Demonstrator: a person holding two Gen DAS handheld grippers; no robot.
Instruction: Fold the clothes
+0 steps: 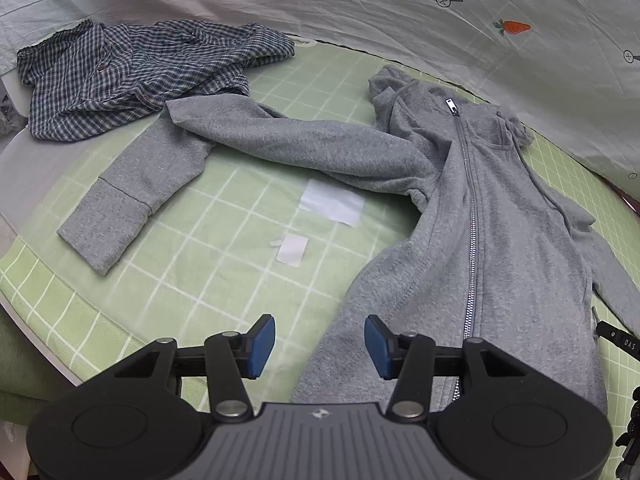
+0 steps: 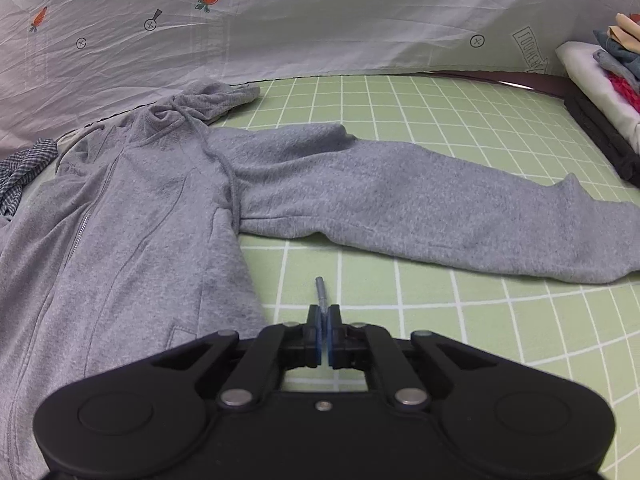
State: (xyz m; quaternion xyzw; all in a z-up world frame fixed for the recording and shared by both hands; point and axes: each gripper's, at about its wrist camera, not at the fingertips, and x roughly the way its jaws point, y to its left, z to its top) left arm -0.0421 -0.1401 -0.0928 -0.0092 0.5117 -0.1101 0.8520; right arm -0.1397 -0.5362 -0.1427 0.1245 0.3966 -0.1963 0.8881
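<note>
Left wrist: left tool (image 1: 319, 346) spread, low centre; hoodie (image 1: 500, 240) on green grid worktop (image 1: 224, 248); plaid shirt (image 1: 132, 72) upper left.
Right wrist: right tool (image 2: 323, 338) pinching drawstring tip (image 2: 320, 290); white sheet (image 2: 320, 20) behind.

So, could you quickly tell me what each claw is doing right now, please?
Left claw: open, holding nothing.
Right claw: closed on the drawstring tip.

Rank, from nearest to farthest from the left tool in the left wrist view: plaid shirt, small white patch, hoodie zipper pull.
From the left tool:
1. Small white patch, just ahead on the green mat.
2. Hoodie zipper pull, far ahead to the right, at the collar.
3. Plaid shirt, far left corner.
</note>
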